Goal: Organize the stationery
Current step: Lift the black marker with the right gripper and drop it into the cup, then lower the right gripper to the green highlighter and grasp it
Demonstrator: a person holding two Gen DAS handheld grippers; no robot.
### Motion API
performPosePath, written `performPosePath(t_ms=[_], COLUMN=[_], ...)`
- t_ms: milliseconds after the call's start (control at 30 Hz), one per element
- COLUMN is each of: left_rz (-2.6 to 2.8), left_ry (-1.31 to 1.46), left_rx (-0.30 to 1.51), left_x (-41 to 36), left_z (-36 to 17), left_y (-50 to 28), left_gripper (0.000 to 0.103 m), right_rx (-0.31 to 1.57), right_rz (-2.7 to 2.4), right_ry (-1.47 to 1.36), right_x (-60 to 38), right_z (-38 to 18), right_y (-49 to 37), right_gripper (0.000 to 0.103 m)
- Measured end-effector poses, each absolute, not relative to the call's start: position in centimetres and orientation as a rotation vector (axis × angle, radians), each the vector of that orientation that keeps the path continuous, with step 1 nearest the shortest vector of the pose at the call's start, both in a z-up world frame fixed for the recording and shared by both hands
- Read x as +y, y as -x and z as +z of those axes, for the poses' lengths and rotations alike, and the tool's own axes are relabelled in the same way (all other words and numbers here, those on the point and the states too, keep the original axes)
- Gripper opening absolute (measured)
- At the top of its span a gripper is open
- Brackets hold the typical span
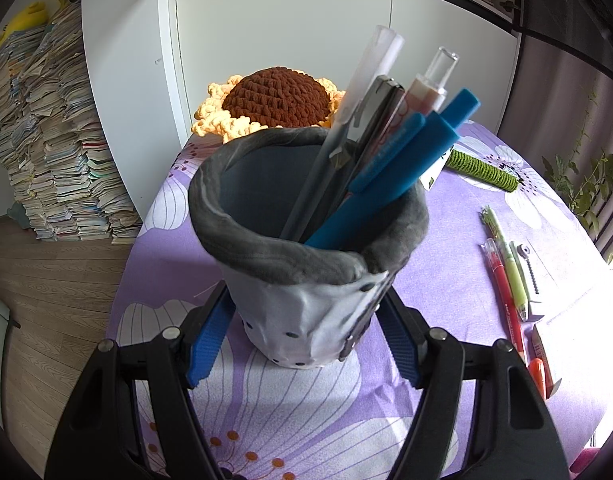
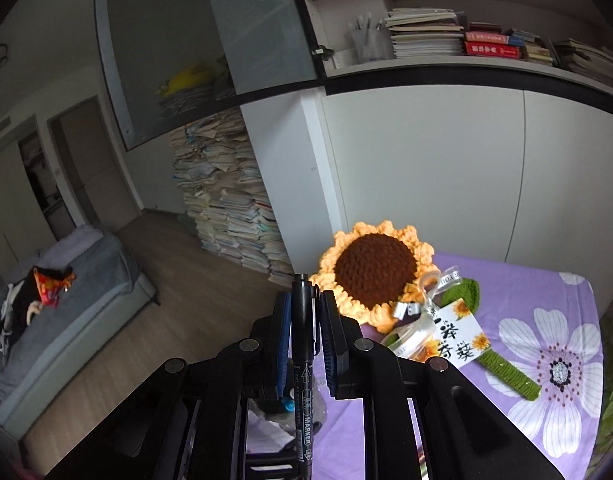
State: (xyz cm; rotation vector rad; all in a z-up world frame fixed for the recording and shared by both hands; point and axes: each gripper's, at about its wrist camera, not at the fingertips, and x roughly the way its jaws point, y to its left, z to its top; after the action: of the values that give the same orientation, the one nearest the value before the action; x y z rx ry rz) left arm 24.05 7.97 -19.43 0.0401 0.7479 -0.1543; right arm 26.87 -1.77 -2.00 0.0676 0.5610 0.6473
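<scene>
A grey and white fabric pen pot (image 1: 306,280) stands on the purple flowered cloth (image 1: 446,248) in the left wrist view. It holds several pens, among them blue ones (image 1: 390,176) and a clear one. My left gripper (image 1: 306,312) is shut on the pot's lower part, blue pads on both sides. Loose pens (image 1: 506,276) lie on the cloth to the right. In the right wrist view my right gripper (image 2: 304,308) is shut on a black marker (image 2: 304,340) that stands upright between the pads, raised above the table.
A crocheted sunflower (image 2: 374,276) with a green stem (image 2: 506,372) and a paper tag (image 2: 454,334) lies at the table's far side. A tall stack of books (image 2: 230,200) stands on the floor by the white cupboards. A small box (image 1: 546,356) lies near the loose pens.
</scene>
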Motion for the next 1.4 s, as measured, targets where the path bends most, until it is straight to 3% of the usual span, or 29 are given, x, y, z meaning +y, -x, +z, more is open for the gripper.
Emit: performPosePath(t_ms=[467,1400], left_rz=[-0.157,-0.154], left_ry=[-0.038,-0.041], left_rx=[0.753,0.759], left_x=[8.0,7.6], left_z=[-19.3,-19.5], left_y=[-24.4,-24.6], left_gripper=[0.070,0.071], right_rx=[0.454,0.559], right_rz=[0.785,0.603], right_ry=[-0.111,-0.010], right_x=[3.5,-3.8], right_z=[-4.4,-6.4], right_y=[-30.1,-26.2], right_gripper=[0.016,0.016])
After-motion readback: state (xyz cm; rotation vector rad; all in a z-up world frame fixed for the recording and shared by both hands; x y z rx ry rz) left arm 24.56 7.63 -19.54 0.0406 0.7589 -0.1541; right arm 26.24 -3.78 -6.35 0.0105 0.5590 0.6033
